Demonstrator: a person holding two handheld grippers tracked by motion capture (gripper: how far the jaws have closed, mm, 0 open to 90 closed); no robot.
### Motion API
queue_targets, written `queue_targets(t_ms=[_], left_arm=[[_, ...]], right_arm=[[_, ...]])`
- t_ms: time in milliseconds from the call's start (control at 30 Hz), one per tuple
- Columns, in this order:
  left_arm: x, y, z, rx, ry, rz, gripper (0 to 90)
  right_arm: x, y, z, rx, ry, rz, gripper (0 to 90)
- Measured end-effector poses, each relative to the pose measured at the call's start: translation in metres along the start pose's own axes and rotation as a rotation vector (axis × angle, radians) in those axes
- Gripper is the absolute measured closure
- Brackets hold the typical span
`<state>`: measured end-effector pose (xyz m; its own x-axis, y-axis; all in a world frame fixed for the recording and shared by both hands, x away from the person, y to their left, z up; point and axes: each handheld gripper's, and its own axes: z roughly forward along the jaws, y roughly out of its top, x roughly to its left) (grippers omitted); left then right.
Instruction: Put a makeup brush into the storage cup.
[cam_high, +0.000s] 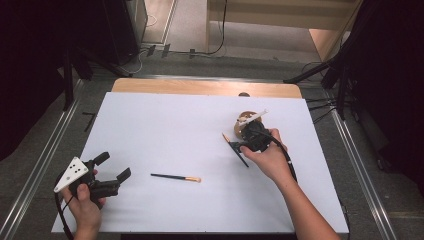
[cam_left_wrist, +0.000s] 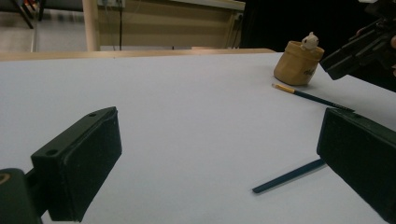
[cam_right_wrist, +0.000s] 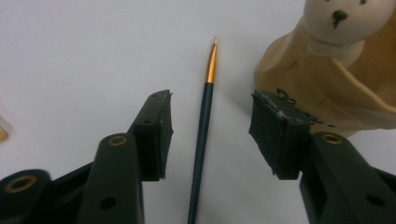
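Left gripper (cam_high: 107, 170): We see it at the left of the table, near the front edge. A hand holds it. Its two black claws are spread wide apart, and they pinch nothing.

White table (cam_high: 165, 130): We see it lying flat under everything.

Near brush (cam_high: 176, 177): We see this thin dark brush lying flat on the table, just to the right of the left gripper. Its gold and pale tip points to the right. Nothing touches it.

Far brush (cam_right_wrist: 201, 130): We see a second thin dark brush with a gold band lying flat on the table, just beside the holder. In the right gripper view it runs right between the two claws.

Right gripper (cam_right_wrist: 210, 135): We see a hand holding it down low over the far brush. One claw is on each side of the brush. The claws are spread with a gap, and they do not press on it.

Tan holder (cam_left_wrist: 298, 63): We see this little cup standing up at the right of the table. A small white bear (cam_right_wrist: 343, 18) peeks out of the top.
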<state>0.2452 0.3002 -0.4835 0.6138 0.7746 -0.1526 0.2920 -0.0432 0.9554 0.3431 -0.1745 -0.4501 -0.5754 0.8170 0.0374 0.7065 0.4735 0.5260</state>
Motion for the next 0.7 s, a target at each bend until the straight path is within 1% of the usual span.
queue_targets(t_ms=[33, 67, 133, 167, 200, 233, 367, 433, 467, 500, 533, 700], left_arm=[[0.0, 0.0, 0.0, 0.001, -0.001, 0.0, 0.2], [0.0, 0.0, 0.0, 0.001, -0.001, 0.001, 0.2], [0.0, 0.0, 0.0, 0.0, -0.001, 0.001, 0.2], [0.001, 0.0, 0.0, 0.002, -0.001, 0.001, 0.2], [0.001, 0.0, 0.0, 0.002, -0.001, 0.001, 0.2], [0.001, 0.0, 0.0, 0.002, -0.001, 0.001, 0.2], [0.001, 0.0, 0.0, 0.0, 0.002, 0.002, 0.2], [0.001, 0.0, 0.0, 0.0, 0.002, 0.002, 0.2], [0.001, 0.0, 0.0, 0.0, 0.002, 0.002, 0.2], [0.001, 0.0, 0.0, 0.001, 0.002, 0.002, 0.2], [0.001, 0.0, 0.0, 0.001, 0.002, 0.002, 0.2], [0.001, 0.0, 0.0, 0.001, 0.002, 0.004, 0.2]], right_arm=[[0.0, 0.0, 0.002, 0.008, 0.004, -0.002, 54.3], [0.0, 0.0, 0.003, 0.02, 0.004, 0.009, 55.8], [-0.001, 0.0, 0.007, 0.033, 0.001, -0.006, 57.7], [-0.001, 0.0, 0.008, 0.048, 0.006, 0.008, 59.7], [-0.002, 0.0, 0.009, 0.058, 0.01, 0.012, 60.6], [-0.002, 0.001, 0.01, 0.063, 0.012, 0.006, 61.7], [-0.002, 0.002, 0.015, 0.096, 0.012, 0.034, 68.6], [-0.001, 0.003, 0.017, 0.114, 0.006, 0.026, 70.5], [-0.001, 0.003, 0.017, 0.114, 0.006, 0.026, 70.5], [0.0, 0.005, 0.018, 0.135, 0.012, 0.022, 72.7], [0.001, 0.006, 0.019, 0.146, 0.012, 0.022, 72.9], [0.004, 0.011, 0.024, 0.169, -0.007, -0.012, 73.5]])
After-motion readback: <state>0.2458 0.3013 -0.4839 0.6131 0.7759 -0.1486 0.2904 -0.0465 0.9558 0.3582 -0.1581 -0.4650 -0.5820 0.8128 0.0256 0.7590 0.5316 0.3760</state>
